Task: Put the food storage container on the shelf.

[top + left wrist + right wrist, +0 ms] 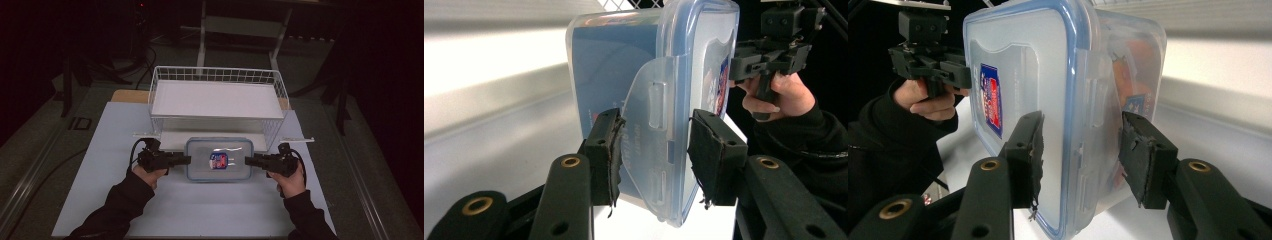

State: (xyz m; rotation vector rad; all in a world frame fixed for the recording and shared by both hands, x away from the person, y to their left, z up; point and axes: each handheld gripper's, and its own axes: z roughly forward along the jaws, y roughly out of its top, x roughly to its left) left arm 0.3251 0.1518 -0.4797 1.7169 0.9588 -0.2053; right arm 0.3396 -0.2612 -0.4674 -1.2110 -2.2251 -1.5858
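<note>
Two hand-held grippers [186, 160] [248, 160] astride lidded container [218, 159].

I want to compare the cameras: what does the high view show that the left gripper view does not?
The high view alone gives the whole white wire basket, the table and both forearms. The left gripper view alone gives the container's side latch flap between the left gripper pads, which are apart. Both give the plastic container and the right gripper.
</note>
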